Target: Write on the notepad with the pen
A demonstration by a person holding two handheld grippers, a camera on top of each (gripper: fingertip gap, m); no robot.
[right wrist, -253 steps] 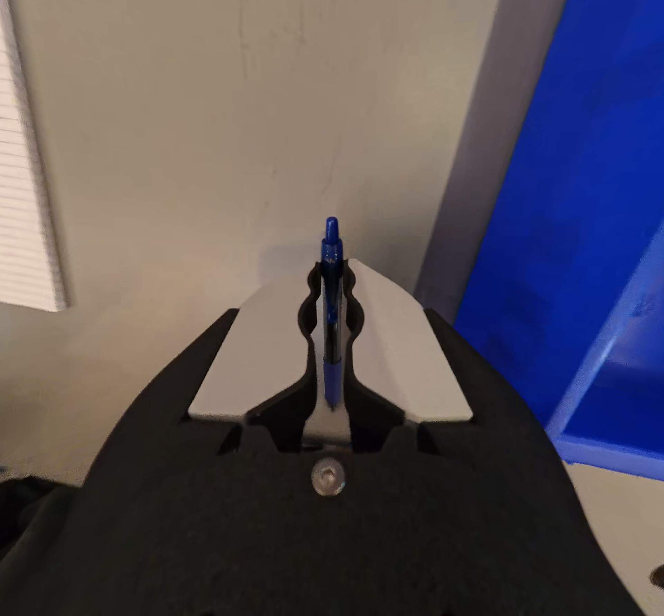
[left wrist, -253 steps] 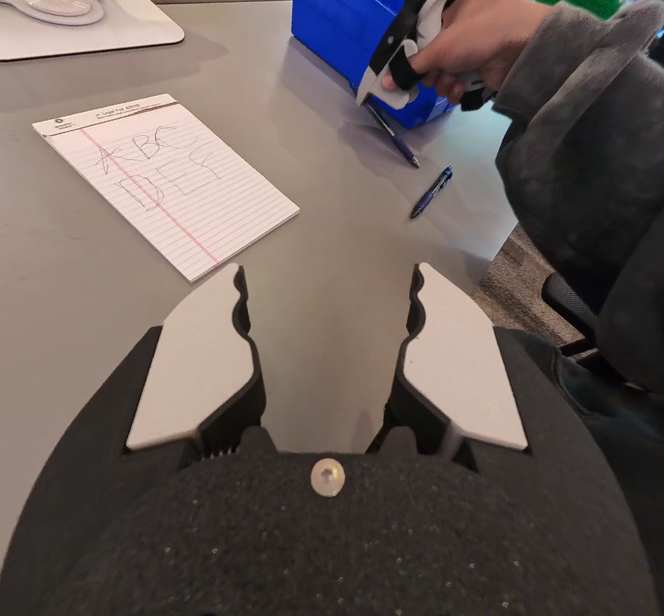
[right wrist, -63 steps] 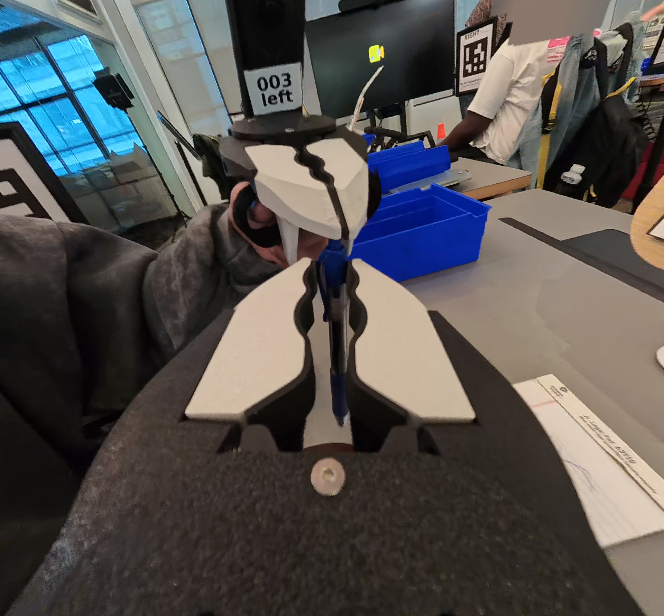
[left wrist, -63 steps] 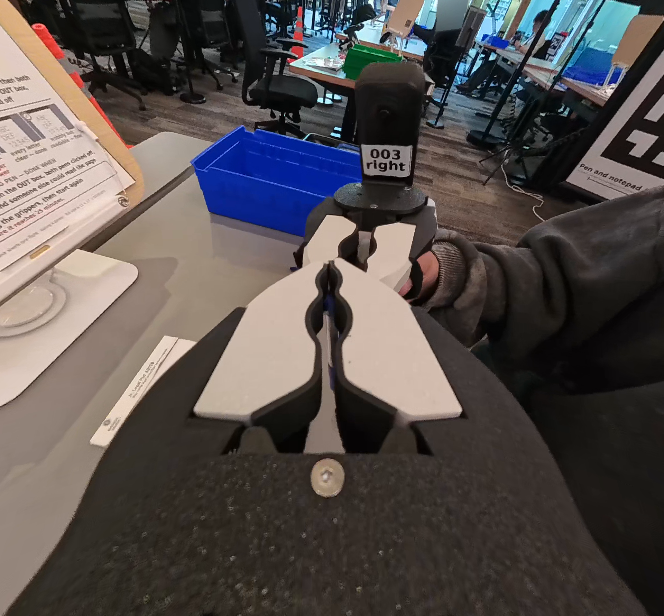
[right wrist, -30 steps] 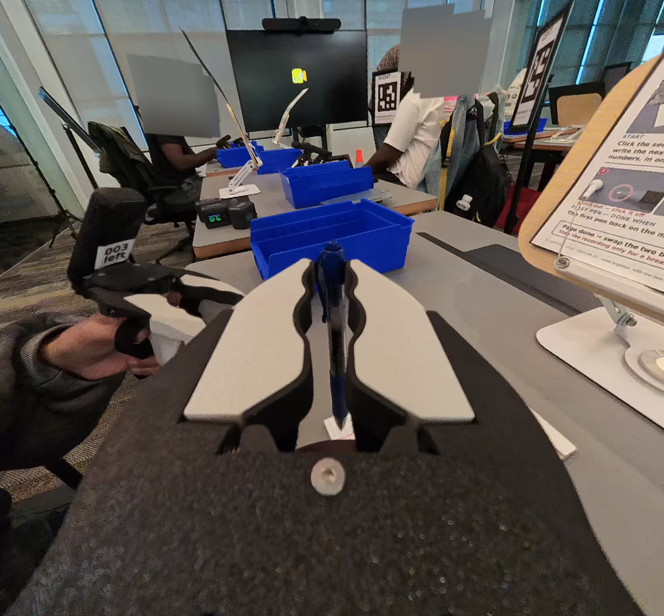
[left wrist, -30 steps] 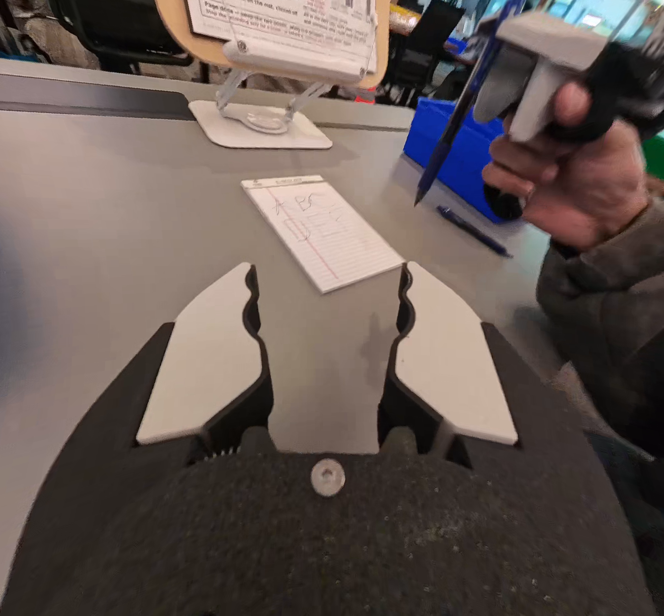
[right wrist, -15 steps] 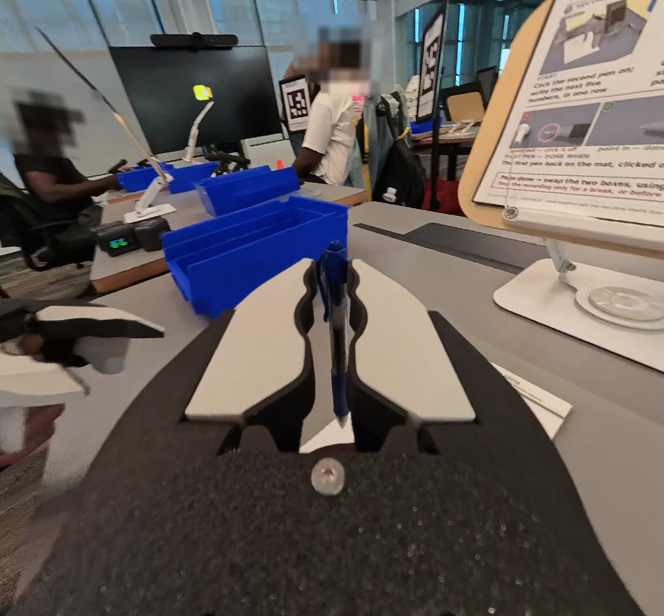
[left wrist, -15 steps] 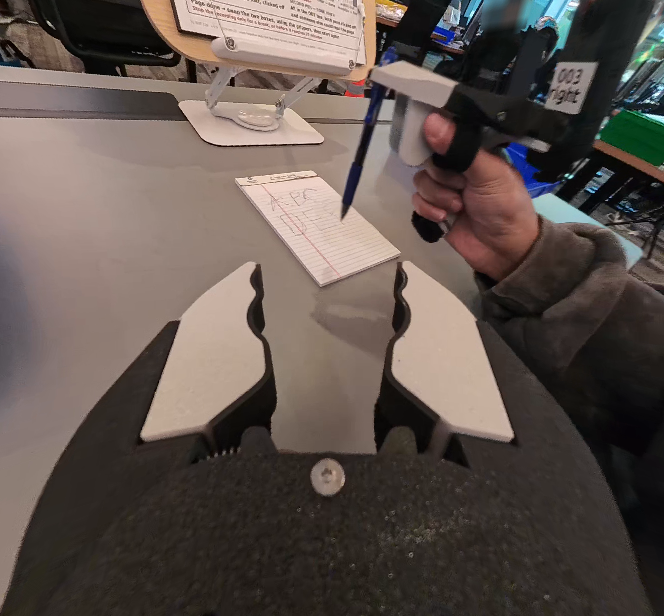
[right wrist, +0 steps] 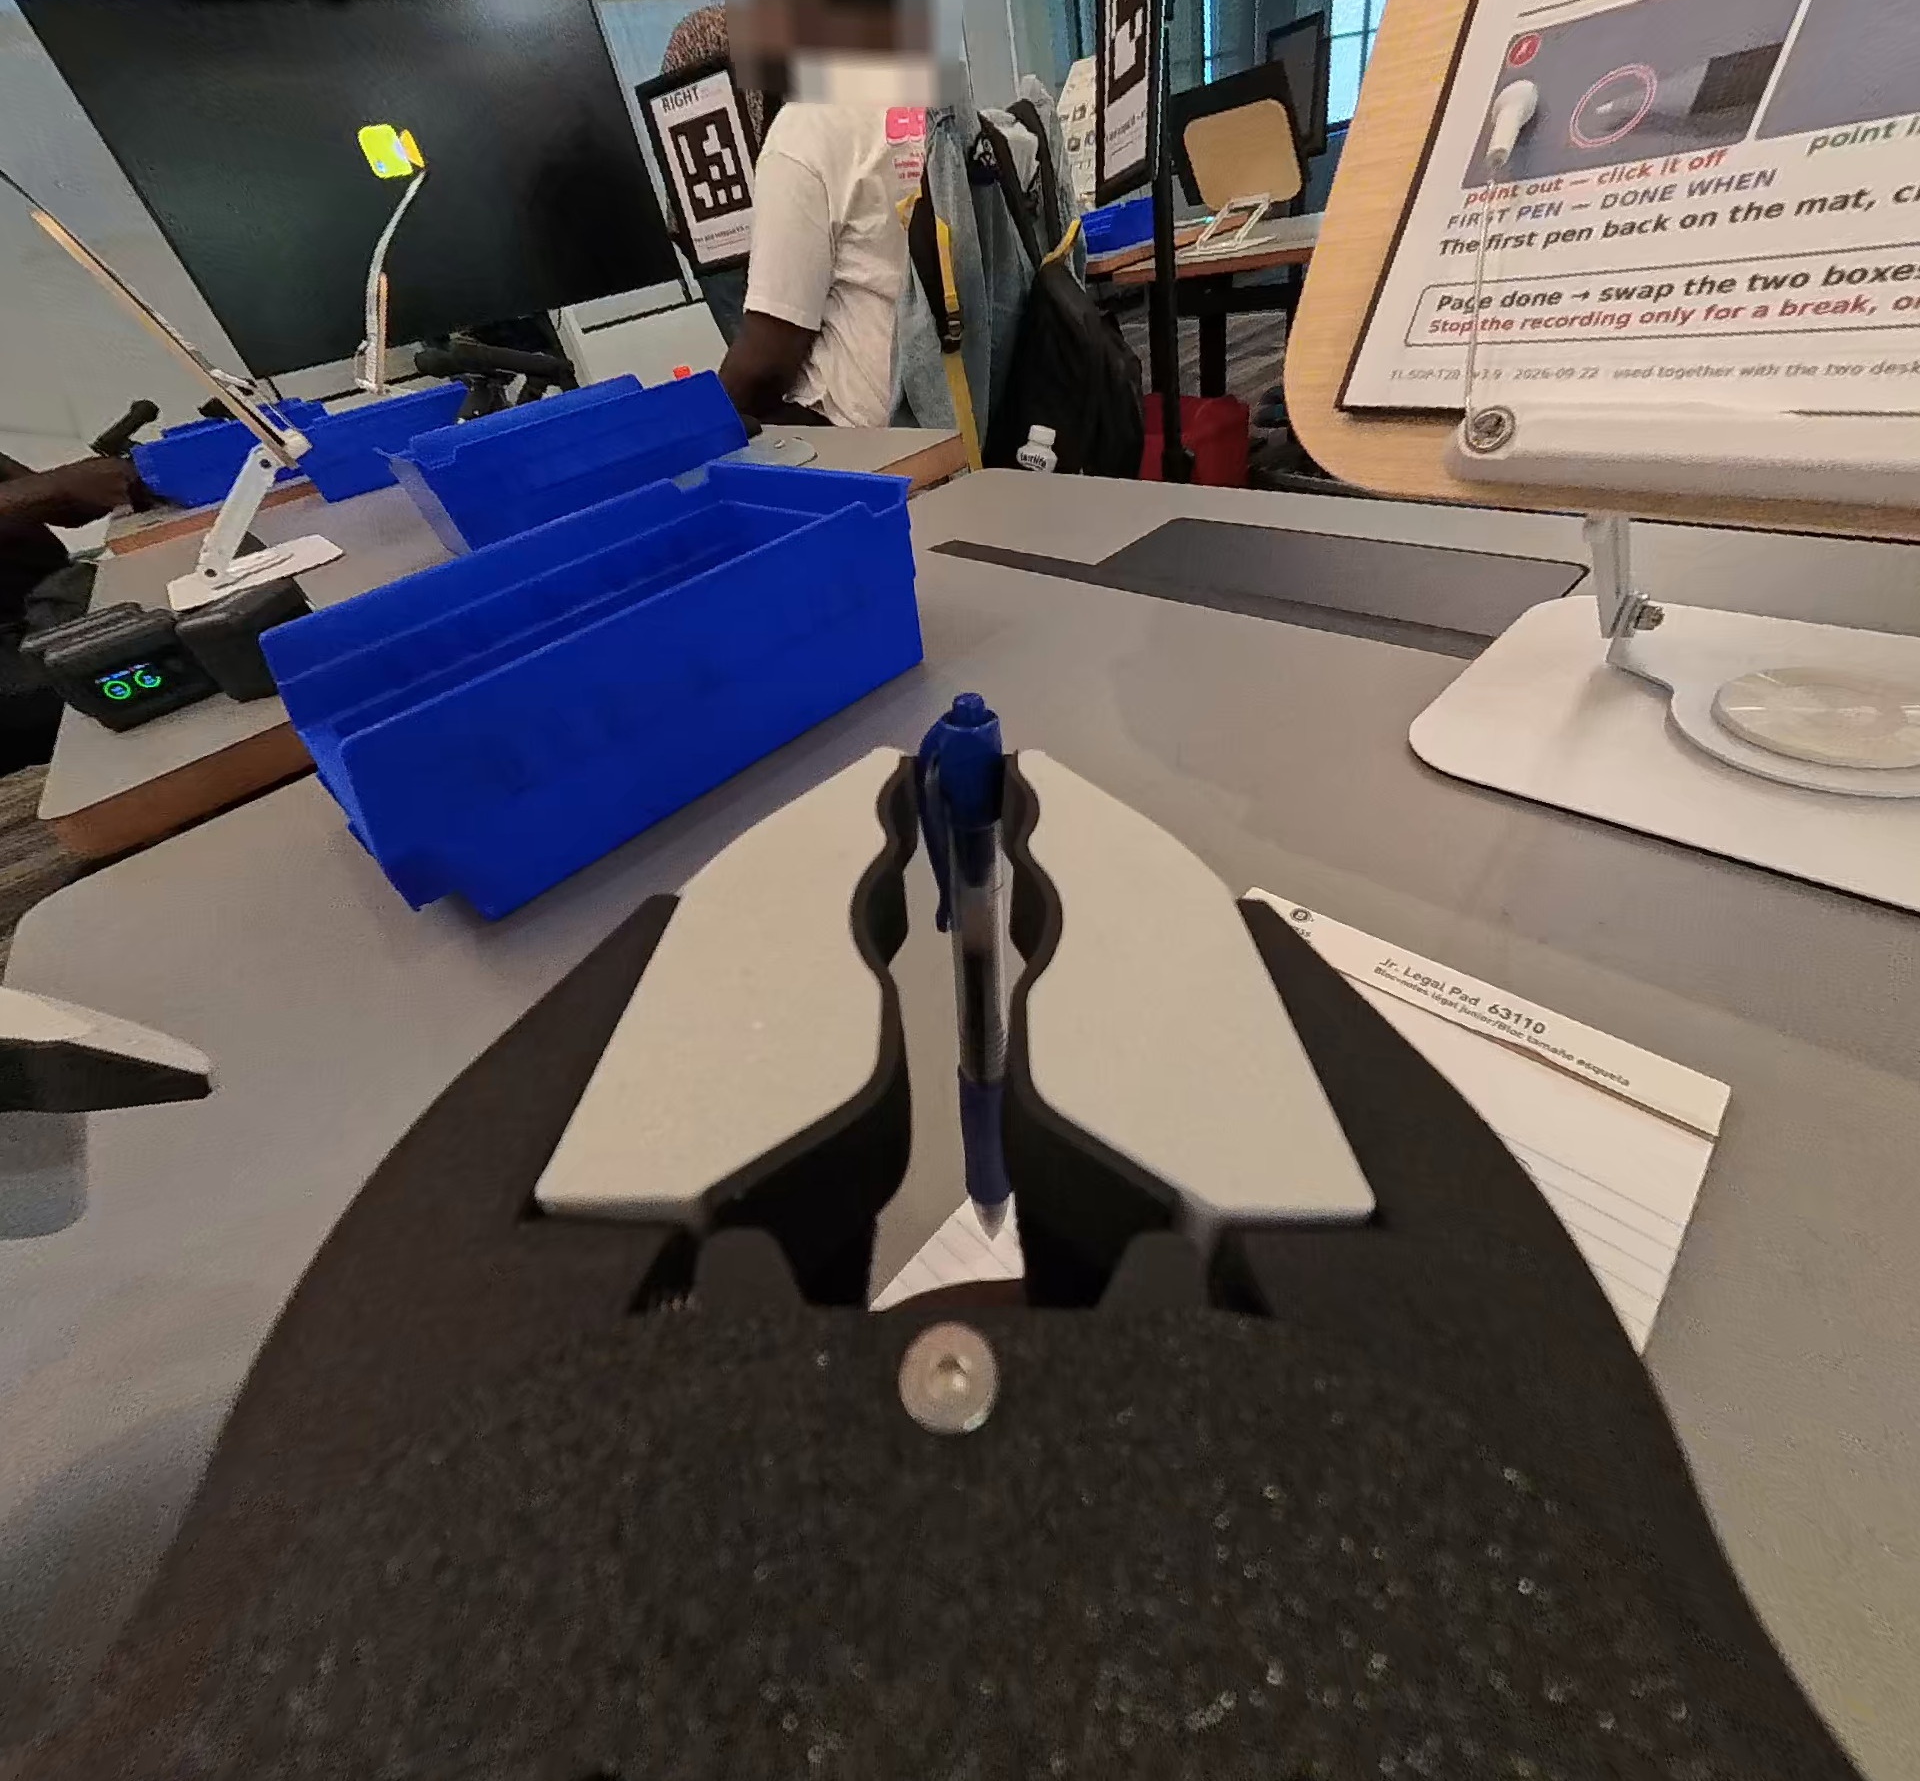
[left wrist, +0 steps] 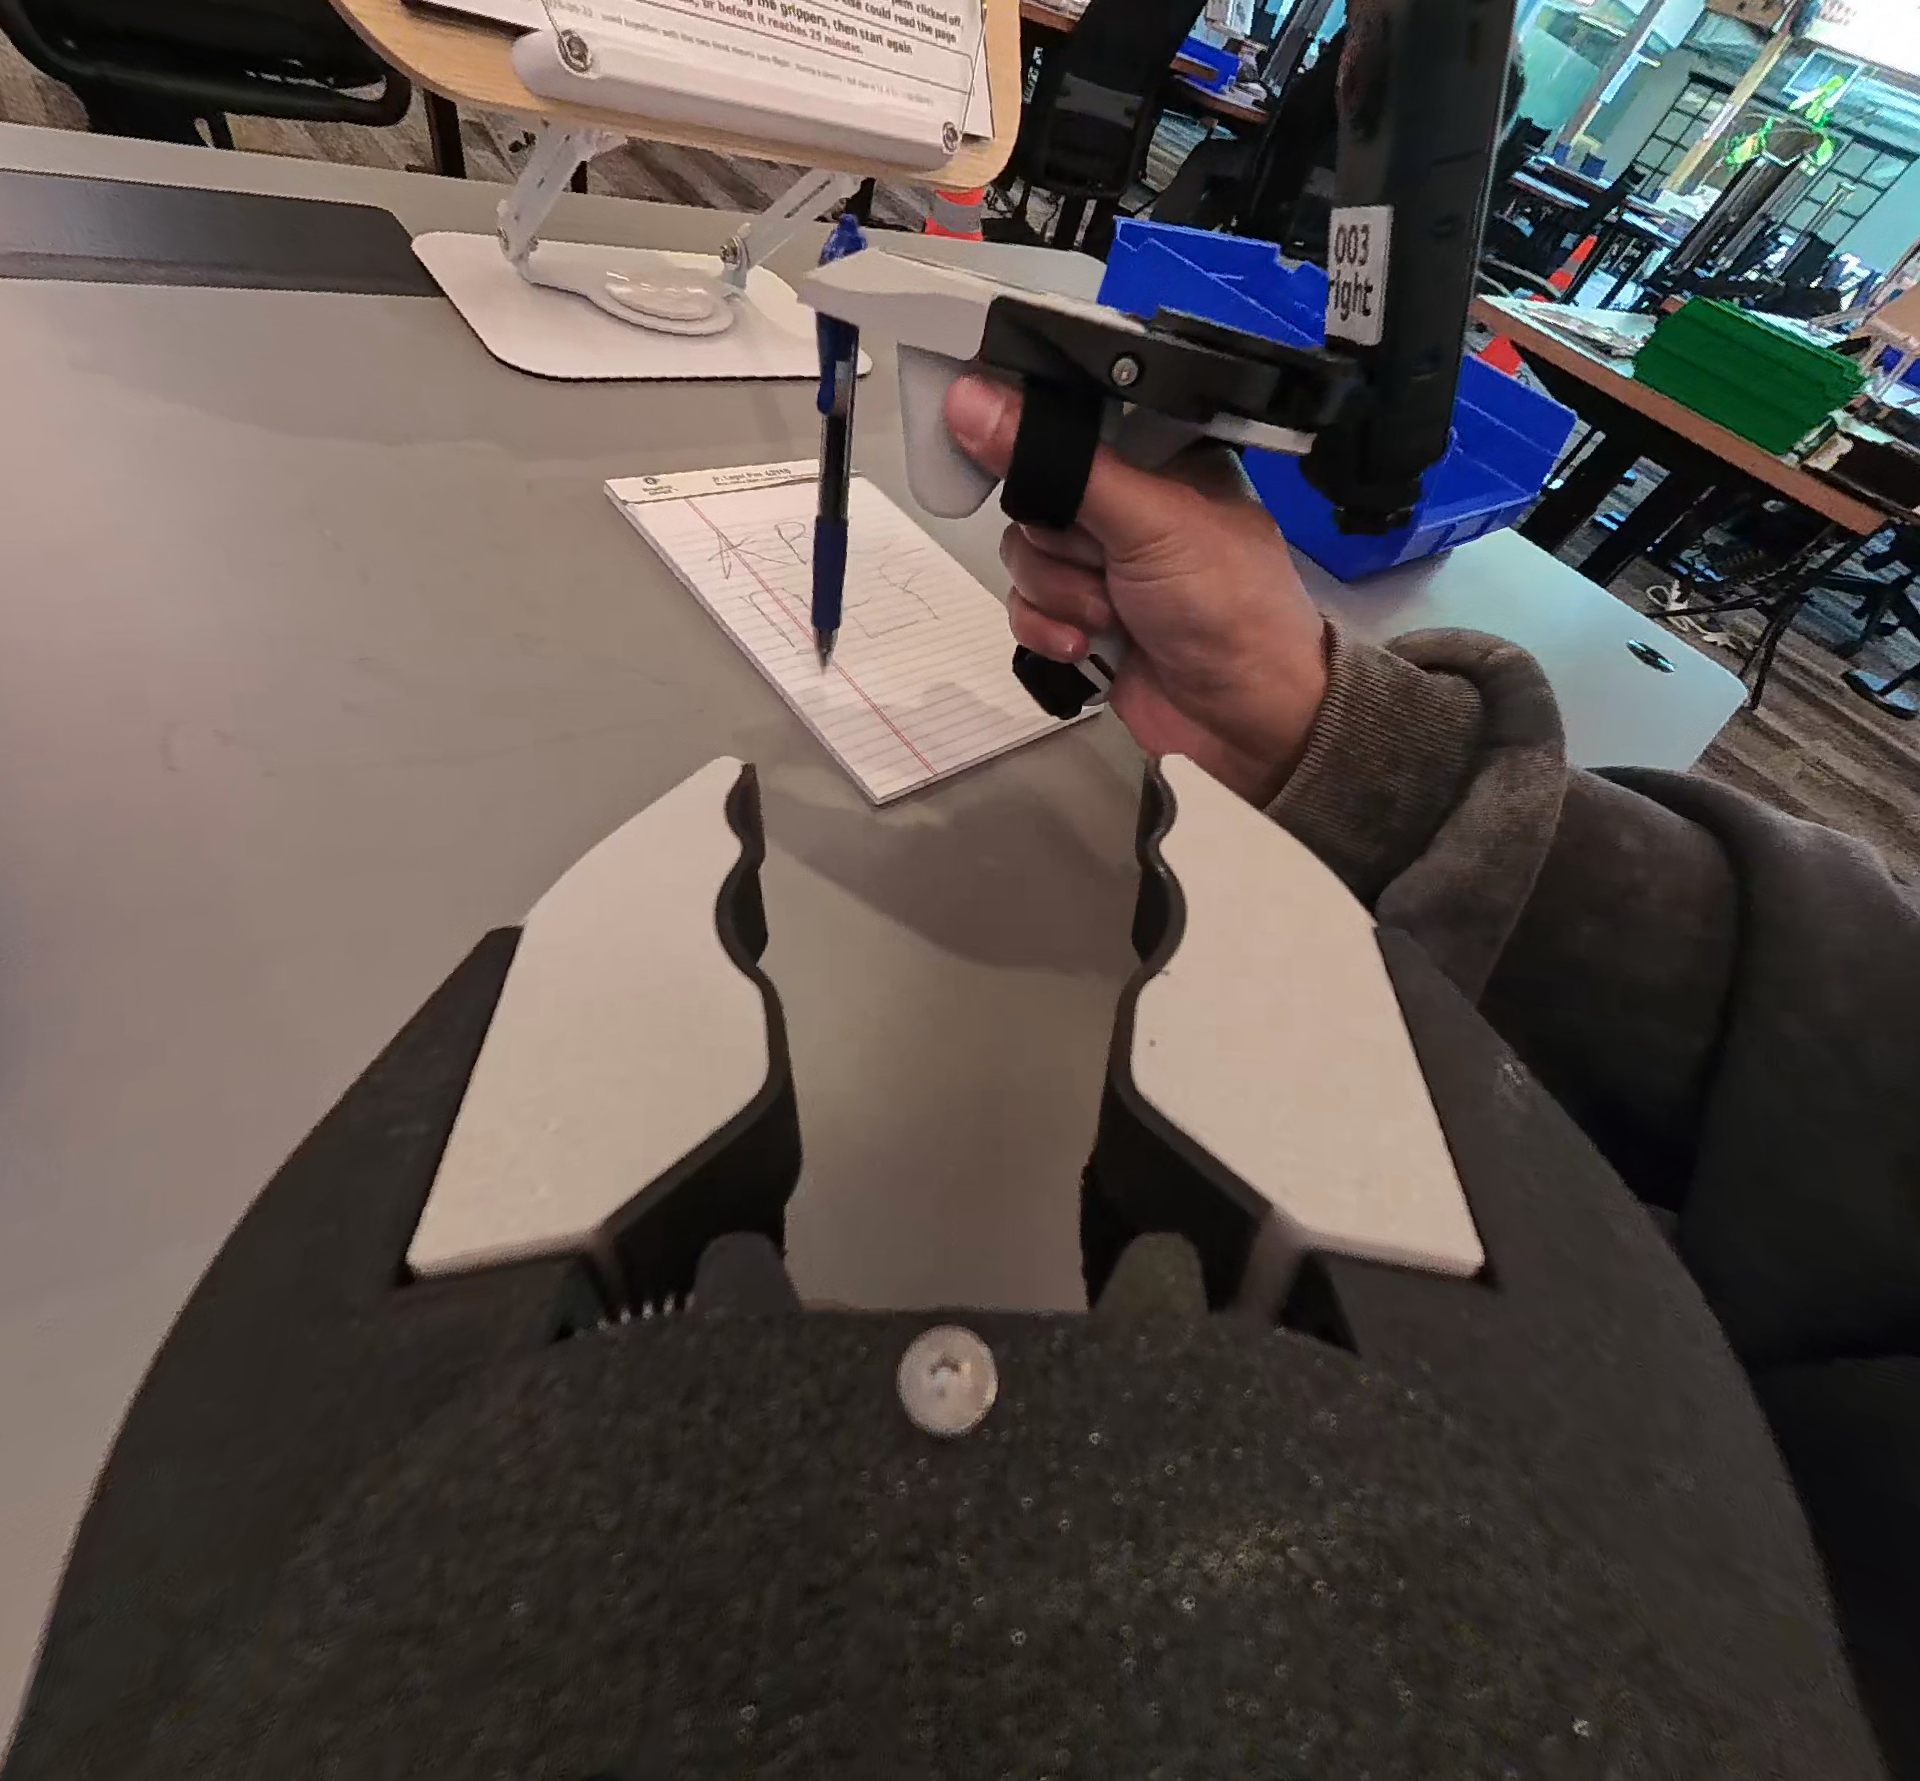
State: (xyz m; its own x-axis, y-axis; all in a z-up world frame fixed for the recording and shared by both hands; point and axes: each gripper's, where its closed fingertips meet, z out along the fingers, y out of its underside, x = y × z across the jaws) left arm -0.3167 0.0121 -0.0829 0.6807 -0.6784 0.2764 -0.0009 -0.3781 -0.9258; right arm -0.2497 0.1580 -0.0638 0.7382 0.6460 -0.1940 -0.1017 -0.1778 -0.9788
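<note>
A white lined notepad (left wrist: 914, 682) lies on the grey table, with scribbled letters on its upper lines. It also shows in the right wrist view (right wrist: 1538, 1087). My right gripper (right wrist: 961, 775) is shut on a blue pen (right wrist: 977, 952) and holds it upright. In the left wrist view the pen (left wrist: 831, 505) stands nearly vertical, its tip on or just above the page near the red margin line, below the letters. My left gripper (left wrist: 948, 786) is open and empty, just in front of the notepad's near corner.
A document stand (left wrist: 644, 308) with an instruction sheet stands behind the notepad. A blue bin (right wrist: 603, 651) sits on the table beyond the pad. A dark mat (left wrist: 187, 245) lies at the back left. A person's hand and sleeve (left wrist: 1195, 609) hold the right gripper. About 15 cm separates my left fingertips from my right.
My right gripper has carried the pen leftwards from above the blue bin to over the notepad and lowered its tip to the page. My left gripper has stayed open and almost still.
</note>
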